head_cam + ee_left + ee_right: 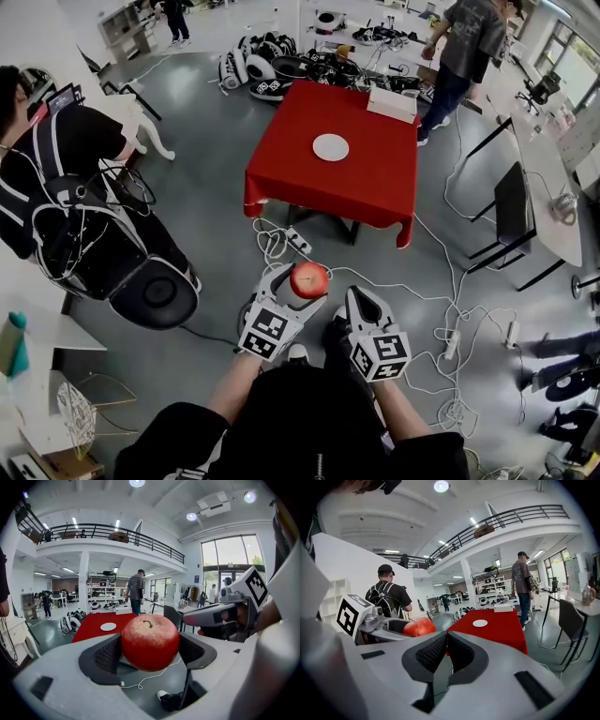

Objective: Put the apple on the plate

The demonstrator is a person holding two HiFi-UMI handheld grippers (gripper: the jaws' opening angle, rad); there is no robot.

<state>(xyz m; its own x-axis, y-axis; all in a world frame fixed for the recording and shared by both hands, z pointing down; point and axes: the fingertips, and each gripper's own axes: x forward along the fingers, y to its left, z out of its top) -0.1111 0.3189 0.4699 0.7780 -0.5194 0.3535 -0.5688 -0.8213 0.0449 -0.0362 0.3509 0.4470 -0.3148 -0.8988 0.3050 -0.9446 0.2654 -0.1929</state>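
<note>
A red apple sits clamped between the dark pads of my left gripper, held in the air well short of the table. The white plate lies bare near the middle of a red-clothed table some way ahead across the floor. My right gripper hangs beside the left one, its jaws touching with nothing between them. From the right gripper view the apple shows to the left in the other gripper.
Cables and a power strip trail over the grey floor between me and the table. A white box rests on the table's far edge. A person with a backpack stands at left, another person beyond the table, a dark chair at right.
</note>
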